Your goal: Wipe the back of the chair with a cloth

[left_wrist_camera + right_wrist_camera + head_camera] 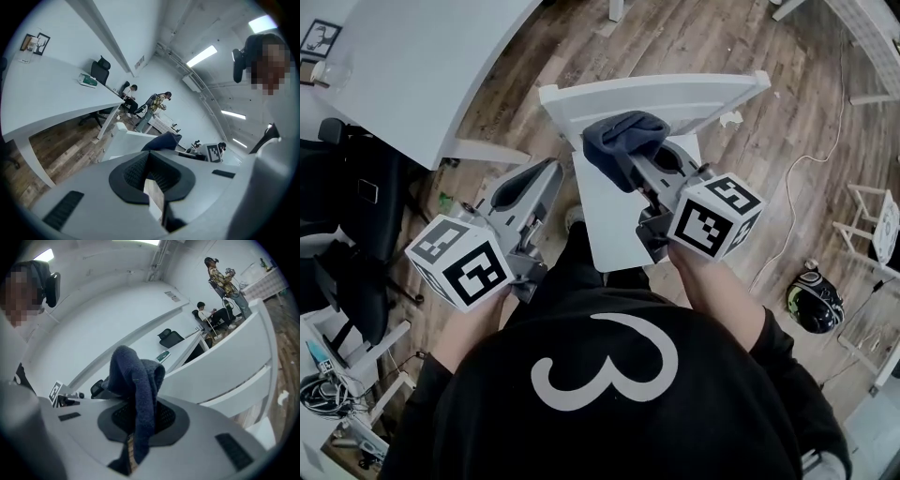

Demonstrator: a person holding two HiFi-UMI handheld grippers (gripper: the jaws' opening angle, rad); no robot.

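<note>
A white chair stands in front of me, its backrest (675,98) at the far side and its seat (614,220) nearer. A dark blue cloth (622,141) is bunched against the near face of the backrest, with my right gripper (634,161) shut on it. In the right gripper view the cloth (138,376) drapes out of the jaws (140,420) beside the backrest (225,362). My left gripper (544,173) hangs left of the chair over the floor, jaws together and empty. In the left gripper view (151,174) the chair (123,140) and the cloth (163,139) lie ahead.
A large white desk (422,66) fills the upper left, with black office chairs (356,187) beside it. On the wooden floor to the right lie a white cable (806,169) and a dark helmet (814,300). A white rack (872,220) stands at the right edge. People (157,105) are far off.
</note>
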